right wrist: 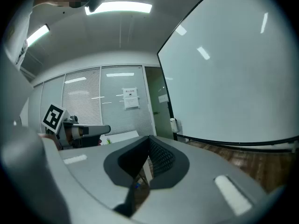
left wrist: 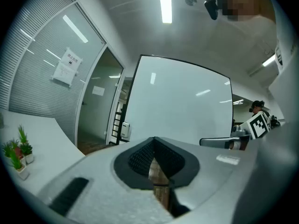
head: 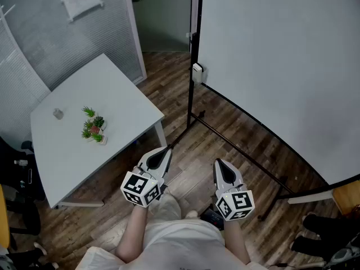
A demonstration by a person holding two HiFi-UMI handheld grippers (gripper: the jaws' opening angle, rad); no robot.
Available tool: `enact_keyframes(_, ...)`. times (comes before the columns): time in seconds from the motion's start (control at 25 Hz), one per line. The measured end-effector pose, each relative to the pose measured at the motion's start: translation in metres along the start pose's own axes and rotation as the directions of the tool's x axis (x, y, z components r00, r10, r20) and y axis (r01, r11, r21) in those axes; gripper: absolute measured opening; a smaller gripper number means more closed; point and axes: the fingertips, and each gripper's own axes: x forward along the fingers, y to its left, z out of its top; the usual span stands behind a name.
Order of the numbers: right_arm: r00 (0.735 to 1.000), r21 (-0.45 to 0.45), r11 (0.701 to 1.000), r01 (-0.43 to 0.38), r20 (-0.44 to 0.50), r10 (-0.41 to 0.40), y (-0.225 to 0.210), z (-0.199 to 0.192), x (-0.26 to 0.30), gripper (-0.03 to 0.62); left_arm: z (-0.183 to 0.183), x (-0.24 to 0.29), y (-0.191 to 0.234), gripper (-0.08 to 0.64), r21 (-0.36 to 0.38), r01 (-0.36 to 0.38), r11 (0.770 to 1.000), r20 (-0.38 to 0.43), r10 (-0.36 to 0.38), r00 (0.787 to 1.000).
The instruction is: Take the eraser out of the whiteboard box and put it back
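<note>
A small white whiteboard box (head: 197, 72) hangs on the black post at the left edge of the big whiteboard (head: 281, 66). No eraser shows in any view. The box also appears far off in the left gripper view (left wrist: 124, 129) and the right gripper view (right wrist: 174, 124). My left gripper (head: 167, 151) and right gripper (head: 217, 163) are held level in front of my body, well short of the board. Both are shut with nothing between the jaws. The left gripper (left wrist: 154, 140) and the right gripper (right wrist: 149, 138) each show their tips together.
A white table (head: 118, 94) stands at the left with small potted plants (head: 94, 126) and a small grey object (head: 58, 113). The whiteboard's black stand legs (head: 236, 148) cross the wooden floor. Black chairs (head: 17, 173) stand at the far left. A glass partition and doorway are behind.
</note>
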Motion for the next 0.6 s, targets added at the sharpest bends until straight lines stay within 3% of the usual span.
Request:
enact_keyframes(0.48,0.999,0.0,1.0,-0.002,0.037,0.002,0.008,0.011,-0.01,0.009,0.001,-0.009,-0.011,0.021,0.041,0.019,0.999,0.0,-0.019,1.0)
enact_keyframes(0.56,0.999,0.019,1.0,-0.007,0.053,0.006,0.006,0.013,-0.009,0.016,-0.002,-0.005,-0.019,0.203,0.026,0.06,0.998,-0.022,-0.059,0.998)
enact_keyframes(0.6,0.999,0.028,0.999,-0.018,0.048,0.016,0.006,0.012,-0.007,0.104,-0.003,-0.003,-0.021,0.272,0.01,0.069,0.998,-0.029,-0.069,0.997)
